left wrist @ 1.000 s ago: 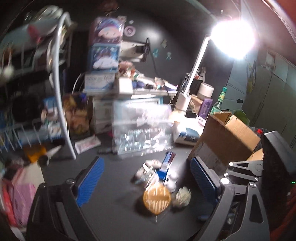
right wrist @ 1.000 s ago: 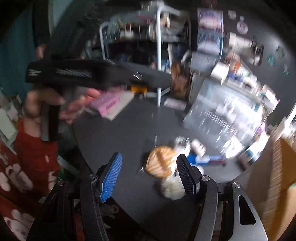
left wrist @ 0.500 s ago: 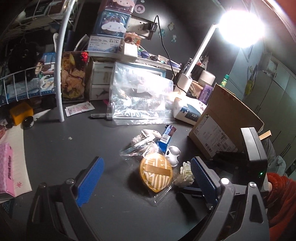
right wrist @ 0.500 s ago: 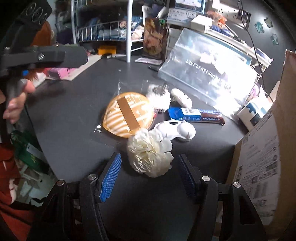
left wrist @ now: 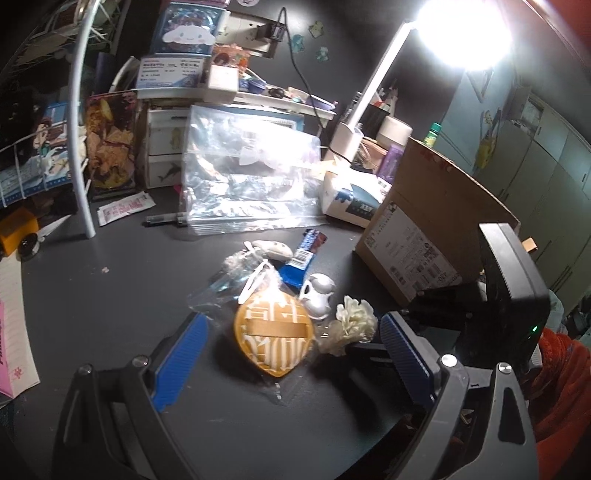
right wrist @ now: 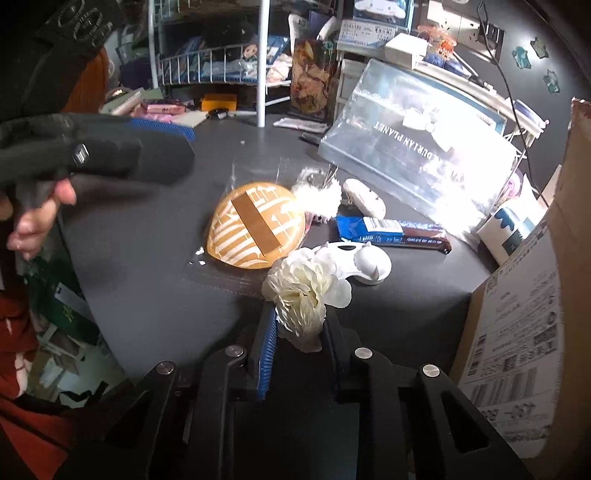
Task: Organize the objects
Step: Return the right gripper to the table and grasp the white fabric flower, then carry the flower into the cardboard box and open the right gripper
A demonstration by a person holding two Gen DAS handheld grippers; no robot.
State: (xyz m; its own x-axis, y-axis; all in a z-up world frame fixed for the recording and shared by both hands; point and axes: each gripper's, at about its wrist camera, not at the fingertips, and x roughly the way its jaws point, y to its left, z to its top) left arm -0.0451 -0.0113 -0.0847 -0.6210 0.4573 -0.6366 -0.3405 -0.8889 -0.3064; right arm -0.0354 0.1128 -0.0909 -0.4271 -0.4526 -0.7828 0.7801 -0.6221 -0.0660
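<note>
A white fabric flower (right wrist: 303, 291) lies on the dark table, and my right gripper (right wrist: 297, 332) is shut on its lower part; the flower also shows in the left wrist view (left wrist: 354, 325). Beside it lie an orange patterned pouch in a clear bag (right wrist: 255, 229) (left wrist: 273, 339), a white horned piece (right wrist: 365, 262) (left wrist: 319, 295), a blue snack bar (right wrist: 391, 229) (left wrist: 301, 258) and a fluffy white keychain (right wrist: 317, 195). My left gripper (left wrist: 291, 358) is open and hovers over the pouch, its blue pads (left wrist: 181, 362) either side.
A cardboard box (left wrist: 424, 229) (right wrist: 524, 325) stands at the right. A clear plastic bag stack (left wrist: 247, 188) (right wrist: 413, 155) leans behind the objects. A white wire rack (left wrist: 81, 122) and drawers crowd the back left. A lamp (left wrist: 465, 33) glares at the back right.
My right gripper has closed on the white flower, which it straddled open half a second ago. My left gripper has moved nearer the pouch and stays open.
</note>
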